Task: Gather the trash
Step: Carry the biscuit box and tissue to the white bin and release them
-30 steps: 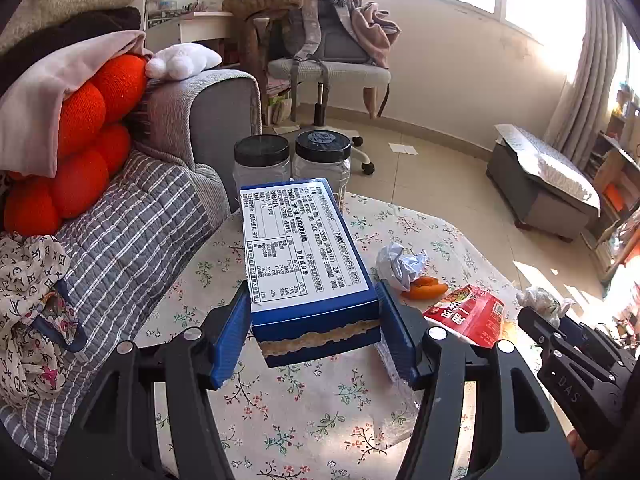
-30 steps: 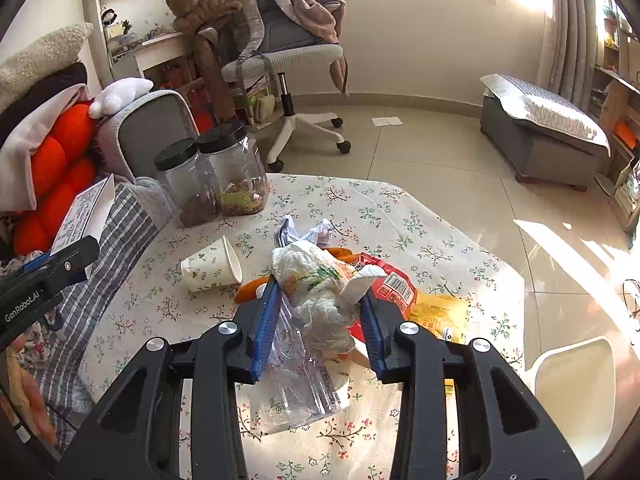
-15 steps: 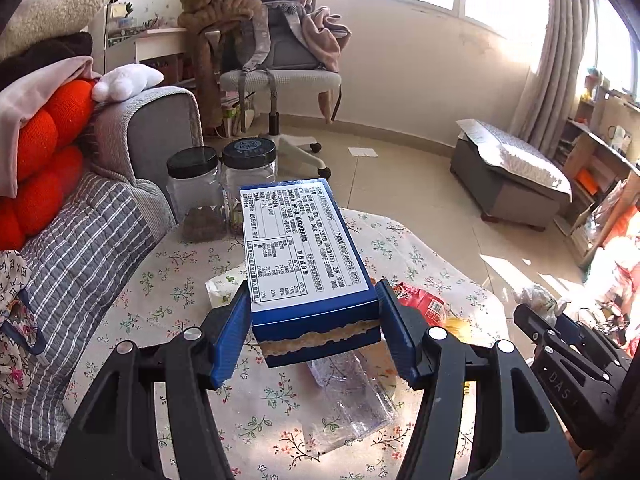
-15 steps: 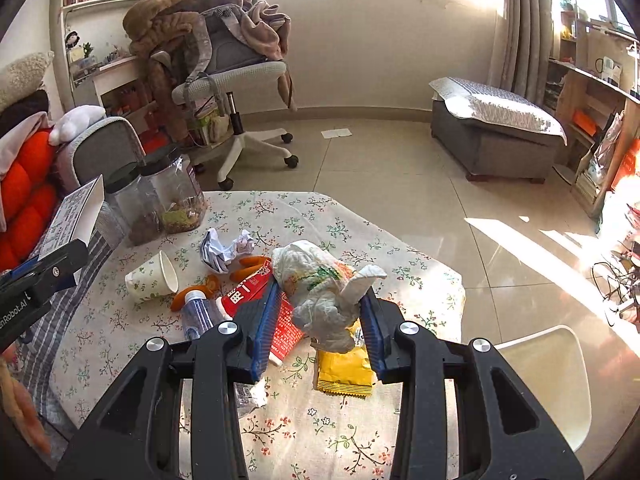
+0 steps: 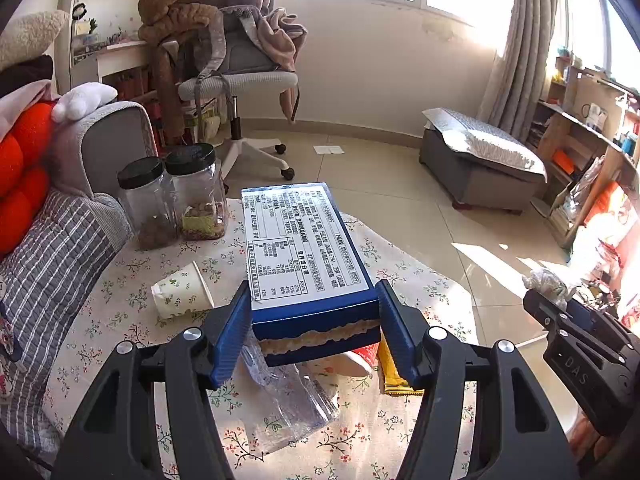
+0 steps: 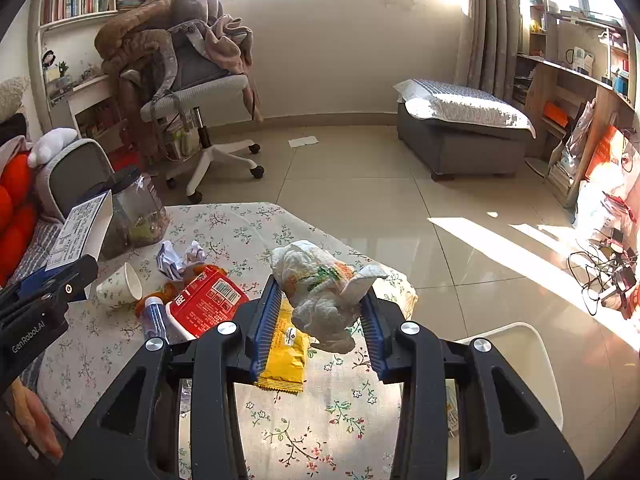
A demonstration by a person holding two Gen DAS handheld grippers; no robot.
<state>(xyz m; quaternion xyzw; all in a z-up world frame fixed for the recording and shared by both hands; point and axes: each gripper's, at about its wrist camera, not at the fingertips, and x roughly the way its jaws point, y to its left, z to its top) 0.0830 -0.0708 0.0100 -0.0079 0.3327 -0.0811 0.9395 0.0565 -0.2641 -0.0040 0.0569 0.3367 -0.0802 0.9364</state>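
Right wrist view: we've the right gripper (image 6: 320, 316) clamped on a crumpled bag (image 6: 320, 292), left gripper (image 5: 312, 328) on the blue box (image 5: 308, 256), w/ the box overhanging far fwd of its pads, so it could pivot & drop.

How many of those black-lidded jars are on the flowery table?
2. Both stand side by side at the table's far left edge by the sofa: the left jar holds something dark, the right jar a mixed filling. None seems hidden.

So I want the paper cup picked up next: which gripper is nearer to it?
Left. The left gripper, holding the blue box, sits just right of the paper cup; the right gripper is farther right.
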